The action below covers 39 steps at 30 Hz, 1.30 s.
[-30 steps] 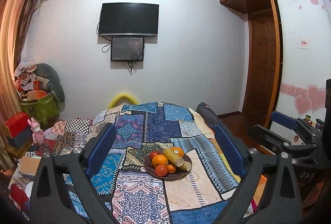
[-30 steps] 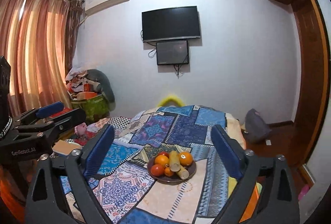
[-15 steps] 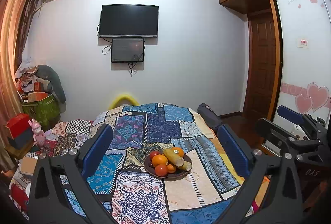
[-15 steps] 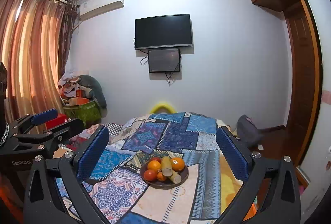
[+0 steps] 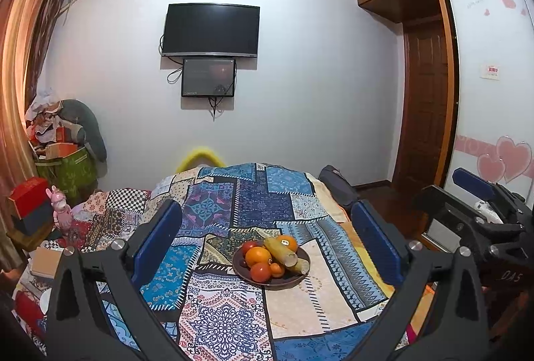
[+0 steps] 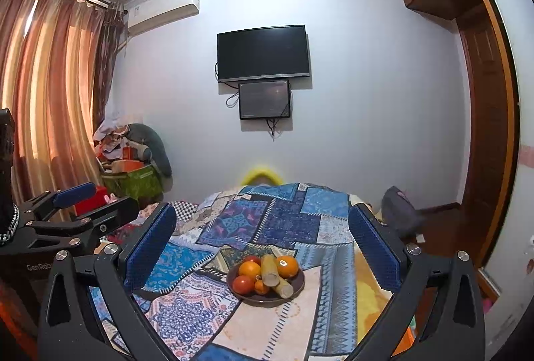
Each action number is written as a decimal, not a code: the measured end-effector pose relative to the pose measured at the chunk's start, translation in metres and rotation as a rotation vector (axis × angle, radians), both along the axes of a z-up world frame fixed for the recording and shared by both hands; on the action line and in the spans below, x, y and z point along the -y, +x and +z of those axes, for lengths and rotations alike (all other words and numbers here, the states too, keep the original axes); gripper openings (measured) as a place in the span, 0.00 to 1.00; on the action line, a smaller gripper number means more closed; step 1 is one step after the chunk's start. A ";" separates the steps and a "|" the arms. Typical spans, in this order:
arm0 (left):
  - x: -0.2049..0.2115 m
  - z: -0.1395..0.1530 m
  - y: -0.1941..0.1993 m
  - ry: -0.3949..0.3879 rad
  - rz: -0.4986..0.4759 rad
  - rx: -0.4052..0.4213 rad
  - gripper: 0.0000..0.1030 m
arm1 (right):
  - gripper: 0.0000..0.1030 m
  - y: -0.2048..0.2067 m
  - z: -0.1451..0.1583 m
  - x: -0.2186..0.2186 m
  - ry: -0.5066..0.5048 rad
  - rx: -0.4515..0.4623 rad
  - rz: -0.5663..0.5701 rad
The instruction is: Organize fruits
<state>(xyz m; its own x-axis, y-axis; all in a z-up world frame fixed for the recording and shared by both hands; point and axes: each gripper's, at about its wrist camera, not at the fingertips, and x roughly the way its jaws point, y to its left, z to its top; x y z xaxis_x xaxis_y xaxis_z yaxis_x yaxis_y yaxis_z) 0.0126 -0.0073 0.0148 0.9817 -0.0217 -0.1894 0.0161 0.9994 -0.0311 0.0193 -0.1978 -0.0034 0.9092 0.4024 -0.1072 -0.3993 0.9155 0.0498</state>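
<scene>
Your left gripper [image 5: 265, 237] and right gripper [image 6: 262, 236]: blue-padded jaws spread wide, nothing held, both aimed at dark round plate [image 5: 293, 281], likely framing it for reach. Plate on patchwork quilted bed [image 5: 230, 207], between both jaw pairs. On plate: round oranges [image 5: 258, 256], red tomatoes [image 5: 260, 272], pale yellow cut stalks [image 5: 283, 256] piled together; fits sorted or yet-to-sort. Beside plate, your left gripper's body [image 6: 50, 234] reads "GenRobo", rest hidden. Orange's sticker unreadable.

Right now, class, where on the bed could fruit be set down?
Bare patchwork quilt lies in front of the plate and beyond it. The plate itself is crowded with oranges, tomatoes and peeled sticks.
</scene>
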 end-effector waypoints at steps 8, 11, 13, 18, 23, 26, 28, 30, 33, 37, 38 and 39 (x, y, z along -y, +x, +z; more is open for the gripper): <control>-0.001 0.000 0.001 -0.003 0.004 -0.001 1.00 | 1.00 0.000 0.000 0.000 0.002 0.000 0.001; -0.001 0.000 0.001 -0.001 0.004 0.000 1.00 | 1.00 -0.001 0.000 0.001 0.003 0.000 0.000; -0.001 0.000 0.001 -0.001 0.005 0.001 1.00 | 1.00 0.000 0.000 0.001 0.003 -0.001 0.001; -0.001 0.000 0.001 -0.001 0.006 0.001 1.00 | 1.00 -0.001 0.001 0.002 0.003 0.000 0.001; 0.000 0.000 0.001 -0.002 0.003 0.002 1.00 | 1.00 0.000 0.001 0.002 0.005 -0.001 0.001; 0.001 0.000 0.000 0.002 0.001 0.003 1.00 | 1.00 0.000 0.002 0.002 0.007 -0.002 0.003; 0.002 -0.001 0.001 0.004 -0.002 0.003 1.00 | 1.00 0.000 0.002 0.002 0.007 -0.001 0.002; 0.002 -0.001 0.001 0.004 -0.006 -0.001 1.00 | 1.00 0.000 0.002 0.002 0.007 0.000 0.001; 0.002 -0.001 0.002 0.000 -0.009 -0.004 1.00 | 1.00 0.000 0.003 0.001 0.007 -0.002 0.000; 0.002 -0.001 0.002 -0.002 -0.008 -0.005 1.00 | 1.00 0.000 0.003 0.001 0.006 -0.003 -0.001; 0.001 -0.001 0.001 -0.002 -0.008 -0.005 1.00 | 1.00 0.000 0.003 0.001 0.005 -0.003 -0.002; 0.001 -0.001 0.001 -0.002 -0.009 -0.005 1.00 | 1.00 -0.001 0.002 0.001 0.004 -0.003 -0.003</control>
